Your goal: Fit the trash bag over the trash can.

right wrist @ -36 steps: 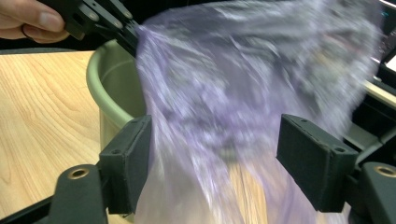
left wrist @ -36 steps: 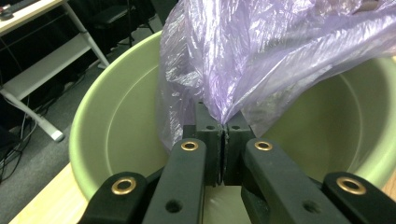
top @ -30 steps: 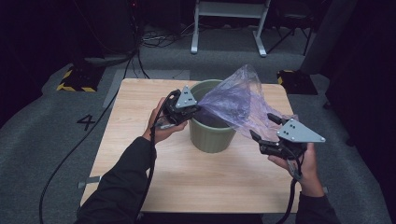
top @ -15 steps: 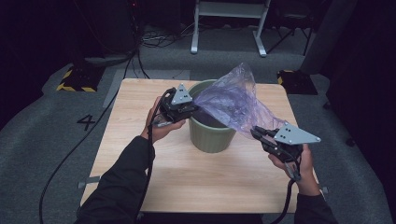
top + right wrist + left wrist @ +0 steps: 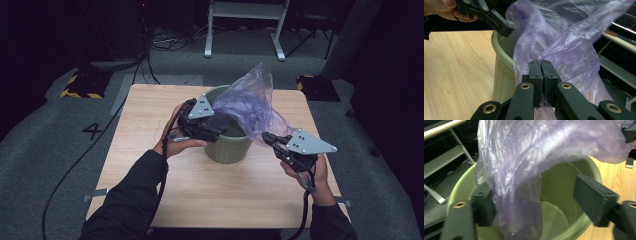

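1. starting on the left: a black cable (image 5: pixel 80 165) trails off the wooden surface (image 5: pixel 150 125) onto the grey floor, next to a painted number 4 (image 5: pixel 93 131).
2. left hand (image 5: pixel 175 142) holds the left tongs (image 5: pixel 216 134) right at the near-left rim of the green bucket (image 5: pixel 229 150). in the left gripper view the jaws are spread wide, one on each side of the hanging bag, above the bucket's mouth. one jaw looks like it touches the plastic, but nothing's pinched.
3. middle: the bucket stands upright near the centre of the surface. a thin purple plastic bag (image 5: pixel 250 102) billows up out of it, with part of it hanging down inside the bucket (image 5: pixel 554 212). bag (image 5: pixel 524 170) is a bit motion-blurred.
4. right side: the bag stretches from the bucket down to the right tongs (image 5: pixel 267 138), held by the right hand (image 5: pixel 310 172) over the surface just beside the bucket. in the right gripper view the jaws are pressed together, pinching a gathered bit of the bag (image 5: pixel 564 50).
5. behind the surface there's a white metal frame (image 5: pixel 245 22) on the floor.
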Motion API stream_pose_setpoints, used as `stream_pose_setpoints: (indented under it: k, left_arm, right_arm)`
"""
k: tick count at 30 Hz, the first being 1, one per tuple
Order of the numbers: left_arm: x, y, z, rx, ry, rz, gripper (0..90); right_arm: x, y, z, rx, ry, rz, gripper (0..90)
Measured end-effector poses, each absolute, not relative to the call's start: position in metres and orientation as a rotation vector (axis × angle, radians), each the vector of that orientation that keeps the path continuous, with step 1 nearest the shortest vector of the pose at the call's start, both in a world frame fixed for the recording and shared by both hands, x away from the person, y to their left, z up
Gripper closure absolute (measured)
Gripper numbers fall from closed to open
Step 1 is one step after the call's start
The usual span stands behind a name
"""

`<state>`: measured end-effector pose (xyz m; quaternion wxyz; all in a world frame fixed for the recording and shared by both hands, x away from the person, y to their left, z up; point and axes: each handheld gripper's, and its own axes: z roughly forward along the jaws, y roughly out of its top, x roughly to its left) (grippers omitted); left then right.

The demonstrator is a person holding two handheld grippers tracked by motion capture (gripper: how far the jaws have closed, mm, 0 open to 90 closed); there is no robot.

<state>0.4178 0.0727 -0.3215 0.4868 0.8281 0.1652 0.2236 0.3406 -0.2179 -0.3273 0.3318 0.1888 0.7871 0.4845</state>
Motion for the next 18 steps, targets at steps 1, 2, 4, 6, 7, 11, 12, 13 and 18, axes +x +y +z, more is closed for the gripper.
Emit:
stream_pose_setpoints:
  k: [1, 2, 4, 6, 7, 11, 12, 13, 18]
  left_arm:
    - [0.416, 0.069, -0.321, 2.022, 0.402, 0.572, 28.2]
    - [0.415, 0.067, -0.321, 2.030, 0.404, 0.594, 32.6]
    - [0.414, 0.067, -0.321, 2.054, 0.377, 0.604, 57.7]
    - [0.416, 0.068, -0.323, 2.066, 0.369, 0.650, 76.1]
    - [0.418, 0.069, -0.324, 2.075, 0.378, 0.673, 82.0]
    - [0.423, 0.076, -0.327, 2.081, 0.393, 0.680, 88.3]
    - [0.425, 0.077, -0.328, 2.094, 0.391, 0.701, 88.5]
    - [0.426, 0.078, -0.328, 2.097, 0.394, 0.716, 88.6]
    - [0.432, 0.085, -0.334, 2.129, 0.406, 0.746, 88.7]
  right_arm:
    - [0.340, -0.217, -0.327, 0.487, 2.059, 1.264, 88.5]
    - [0.340, -0.215, -0.326, 0.481, 2.062, 1.261, 88.5]
    - [0.340, -0.214, -0.325, 0.477, 2.057, 1.253, 88.7]
    - [0.339, -0.216, -0.325, 0.481, 2.050, 1.257, 88.3]
    - [0.339, -0.218, -0.324, 0.492, 2.046, 1.261, 86.6]
    - [0.340, -0.225, -0.325, 0.537, 2.027, 1.273, 78.4]
    - [0.340, -0.227, -0.325, 0.540, 2.027, 1.273, 75.3]
    - [0.340, -0.228, -0.325, 0.546, 2.025, 1.262, 68.1]
    - [0.339, -0.233, -0.321, 0.615, 2.000, 1.246, 39.7]
